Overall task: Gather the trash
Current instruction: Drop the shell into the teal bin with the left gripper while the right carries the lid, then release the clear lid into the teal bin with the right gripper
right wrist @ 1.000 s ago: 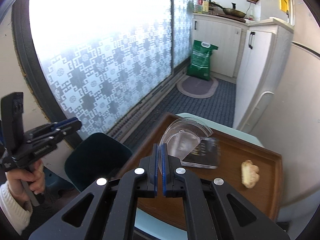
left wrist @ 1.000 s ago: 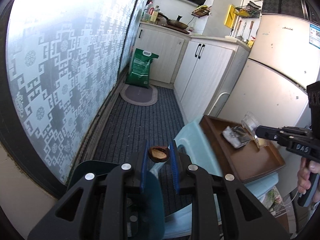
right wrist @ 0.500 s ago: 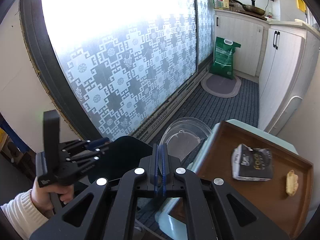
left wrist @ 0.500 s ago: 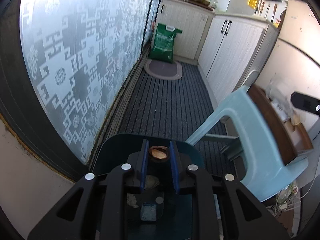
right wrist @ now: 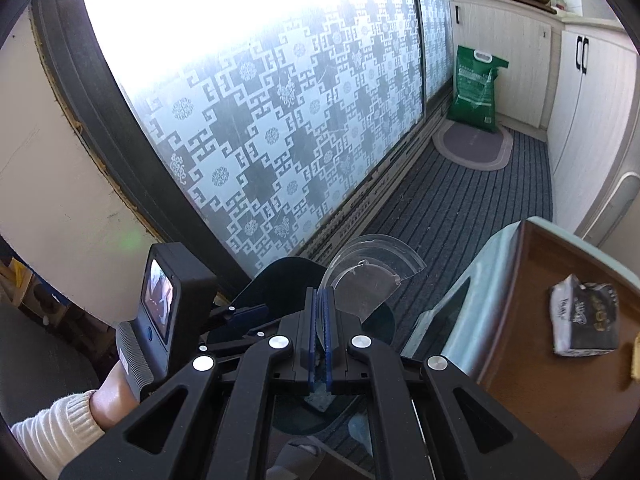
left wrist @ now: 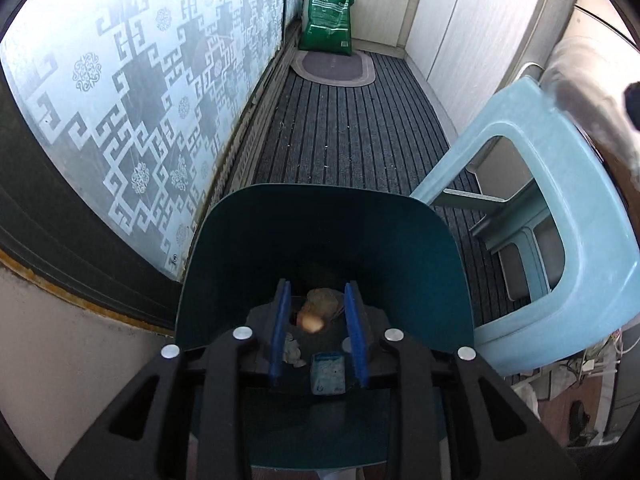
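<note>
My left gripper (left wrist: 317, 300) is open over the mouth of a dark teal trash bin (left wrist: 320, 236). A small brown food scrap (left wrist: 313, 320), blurred, is between the pads and free of them, over the bin. Other scraps (left wrist: 328, 372) lie at the bin's bottom. My right gripper (right wrist: 320, 300) is shut on a clear broken plastic lid (right wrist: 368, 272) and holds it above the bin (right wrist: 288, 276), beside the left gripper (right wrist: 240, 312). A crumpled black-and-white wrapper (right wrist: 584, 320) lies on a brown tray (right wrist: 532, 360).
The tray rests on a light blue plastic stool (left wrist: 552, 200) right of the bin. A patterned frosted glass door (right wrist: 280, 120) runs along the left. A green bag (left wrist: 330, 16), an oval mat (left wrist: 336, 66) and white cabinets (left wrist: 472, 16) stand at the far end of the striped floor.
My left gripper has tipped down over the bin and opened, and the brown scrap has left its pads. My right gripper has carried the plastic lid from the tray to above the bin.
</note>
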Action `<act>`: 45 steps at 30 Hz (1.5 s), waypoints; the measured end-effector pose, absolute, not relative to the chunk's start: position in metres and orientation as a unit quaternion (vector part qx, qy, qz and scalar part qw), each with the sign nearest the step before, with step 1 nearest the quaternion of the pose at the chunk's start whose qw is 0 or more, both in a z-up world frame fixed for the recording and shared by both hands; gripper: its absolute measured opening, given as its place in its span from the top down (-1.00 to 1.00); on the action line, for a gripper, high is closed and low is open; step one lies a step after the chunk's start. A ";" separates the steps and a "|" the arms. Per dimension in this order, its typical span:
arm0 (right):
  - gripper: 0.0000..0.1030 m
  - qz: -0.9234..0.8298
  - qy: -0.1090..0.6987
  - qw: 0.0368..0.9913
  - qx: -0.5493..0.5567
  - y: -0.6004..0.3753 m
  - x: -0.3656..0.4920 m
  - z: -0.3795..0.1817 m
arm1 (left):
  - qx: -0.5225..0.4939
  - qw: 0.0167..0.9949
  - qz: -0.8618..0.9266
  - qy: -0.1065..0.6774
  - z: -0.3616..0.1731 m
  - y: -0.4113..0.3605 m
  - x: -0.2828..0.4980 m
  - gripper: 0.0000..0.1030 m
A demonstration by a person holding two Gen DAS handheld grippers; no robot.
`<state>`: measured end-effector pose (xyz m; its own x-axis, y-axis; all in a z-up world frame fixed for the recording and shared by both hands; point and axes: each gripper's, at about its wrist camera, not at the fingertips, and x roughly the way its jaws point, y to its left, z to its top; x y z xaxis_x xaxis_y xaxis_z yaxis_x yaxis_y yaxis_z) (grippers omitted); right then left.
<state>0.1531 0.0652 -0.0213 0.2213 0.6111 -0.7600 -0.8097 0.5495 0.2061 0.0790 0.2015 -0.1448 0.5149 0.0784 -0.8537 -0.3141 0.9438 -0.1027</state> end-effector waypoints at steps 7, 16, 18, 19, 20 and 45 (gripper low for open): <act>0.95 0.462 0.438 0.761 -0.127 0.078 0.149 -0.038 | -0.130 0.878 0.109 0.448 -0.132 0.204 0.072 0.52; 0.95 0.461 0.466 0.744 -0.131 0.084 0.151 -0.063 | -0.129 0.918 0.113 0.358 -0.091 0.202 0.055 0.79; 0.95 0.462 0.471 0.738 -0.140 0.087 0.149 -0.072 | -0.129 0.926 0.111 0.336 -0.081 0.202 0.051 0.80; 0.95 0.464 0.473 0.735 -0.146 0.090 0.147 -0.077 | -0.128 0.929 0.114 0.327 -0.076 0.201 0.049 0.83; 0.95 0.466 0.473 0.732 -0.151 0.092 0.145 -0.081 | -0.126 0.932 0.117 0.318 -0.071 0.201 0.047 0.83; 0.25 0.466 0.534 0.674 -0.208 0.115 0.105 -0.163 | -0.147 0.976 0.088 0.133 0.005 0.186 -0.003 0.86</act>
<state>0.1046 0.1149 -0.1628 -0.0051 0.4062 -0.9137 -0.8499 0.4798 0.2181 -0.0033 0.1861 0.0049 0.9494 0.1324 -0.2849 -0.2105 0.9412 -0.2641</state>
